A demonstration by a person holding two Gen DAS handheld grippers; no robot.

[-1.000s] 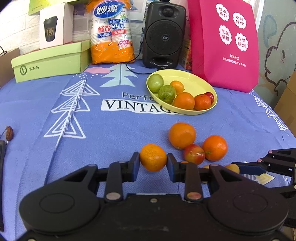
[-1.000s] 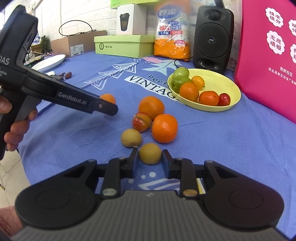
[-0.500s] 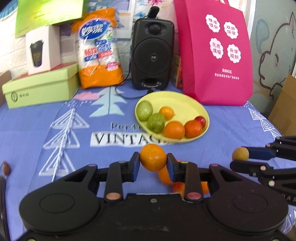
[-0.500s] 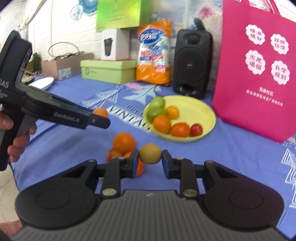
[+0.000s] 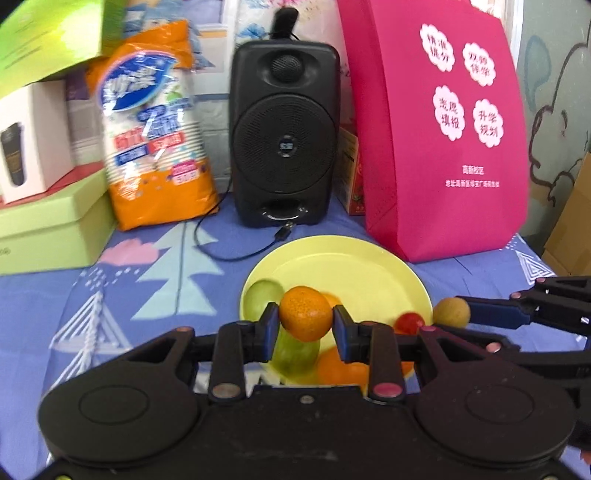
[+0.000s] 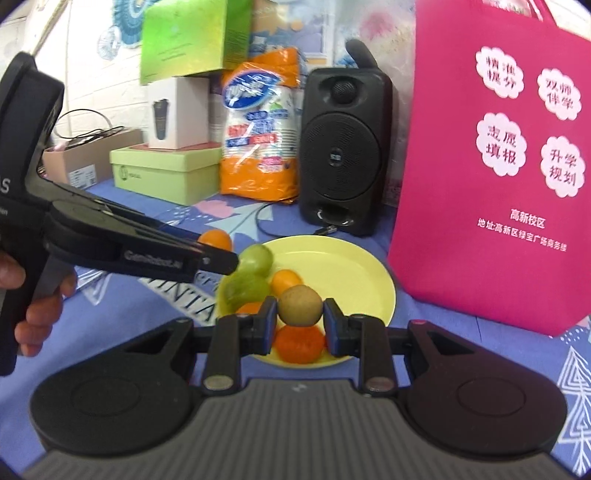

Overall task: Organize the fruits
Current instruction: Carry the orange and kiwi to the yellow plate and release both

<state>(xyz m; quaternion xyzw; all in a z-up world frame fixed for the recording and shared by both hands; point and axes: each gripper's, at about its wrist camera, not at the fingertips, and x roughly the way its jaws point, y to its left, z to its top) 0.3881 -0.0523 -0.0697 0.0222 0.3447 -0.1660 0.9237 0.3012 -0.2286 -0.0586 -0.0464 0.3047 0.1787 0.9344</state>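
In the left wrist view, we see the green box (image 5: pixel 55 33) at ten o'clock smeared by blur and cut by the frame's edge. The left gripper (image 5: pixel 305 325) hides parts of the green fruit (image 5: pixel 297 352) and orange fruit (image 5: pixel 334 367) in the yellow plate (image 5: pixel 354 266). In the right wrist view, we lose the person's hand (image 6: pixel 37 310) off the nine o'clock edge.

Both claws carried fruit from cloth to above plate (image 5: pixel 369 266).

You had "GenRobot.AI" on the left gripper (image 6: pixel 218 260); "高新校区", "志愿填报", "升学规划" on the pink bag (image 6: pixel 491 166); tablecloth (image 6: pixel 192 299) txt blurred.
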